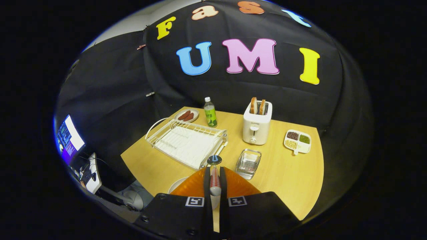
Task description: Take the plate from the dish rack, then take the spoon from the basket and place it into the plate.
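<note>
My gripper [215, 170] is shut on the spoon [215, 182], both fingers pressing its red-and-white striped handle. The spoon's dark round end [214, 160] sticks out just ahead of the fingertips, above the near corner of the dish rack. A white plate [175, 185] lies on the wooden table below and left of the fingers, mostly hidden behind them. The white wire dish rack [186, 143] sits beyond the fingers to the left, with nothing in it. The small metal basket [248, 163] stands just right of the fingertips and looks empty.
A white toaster [256, 126] with two bread slices stands behind the basket. Behind the rack are a green bottle [210, 113] and a plate of sausages [186, 115]. A divided snack dish [297, 141] lies far right. A monitor [68, 140] stands off the table's left side.
</note>
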{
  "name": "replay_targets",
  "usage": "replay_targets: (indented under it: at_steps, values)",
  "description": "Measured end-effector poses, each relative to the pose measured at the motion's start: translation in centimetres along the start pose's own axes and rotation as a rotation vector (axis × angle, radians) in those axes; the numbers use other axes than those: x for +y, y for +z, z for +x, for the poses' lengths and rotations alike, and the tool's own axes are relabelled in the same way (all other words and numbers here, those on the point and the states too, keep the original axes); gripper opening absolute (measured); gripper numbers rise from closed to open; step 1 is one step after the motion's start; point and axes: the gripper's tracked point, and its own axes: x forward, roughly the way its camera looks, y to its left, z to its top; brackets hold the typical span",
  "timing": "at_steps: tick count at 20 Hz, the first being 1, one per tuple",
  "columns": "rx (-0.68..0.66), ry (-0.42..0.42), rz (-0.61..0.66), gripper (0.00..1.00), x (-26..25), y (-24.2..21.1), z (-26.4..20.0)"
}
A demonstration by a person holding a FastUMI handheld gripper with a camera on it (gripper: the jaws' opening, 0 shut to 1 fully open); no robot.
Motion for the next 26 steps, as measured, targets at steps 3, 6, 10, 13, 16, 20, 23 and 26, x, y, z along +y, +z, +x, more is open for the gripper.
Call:
replay_targets:
  at_steps: [3, 6, 10, 13, 16, 20, 23, 26]
  values:
    - [0.059, 0.015, 0.007, 0.11, 1.7, -3.6, 1.5]
    - [0.130, 0.014, 0.016, 0.11, 2.7, -7.5, 3.4]
    - [0.206, 0.022, 0.019, 0.12, 3.8, -12.1, 5.8]
    - [0.204, 0.032, 0.009, 0.11, 4.6, -13.1, 6.9]
    - [0.216, 0.040, -0.002, 0.11, 4.8, -13.9, 7.9]
    - [0.234, 0.066, -0.006, 0.12, 5.1, -14.9, 8.5]
    - [0.280, 0.064, -0.005, 0.13, 4.8, -16.7, 8.6]
    - [0.338, 0.051, -0.015, 0.15, 4.3, -18.9, 8.6]
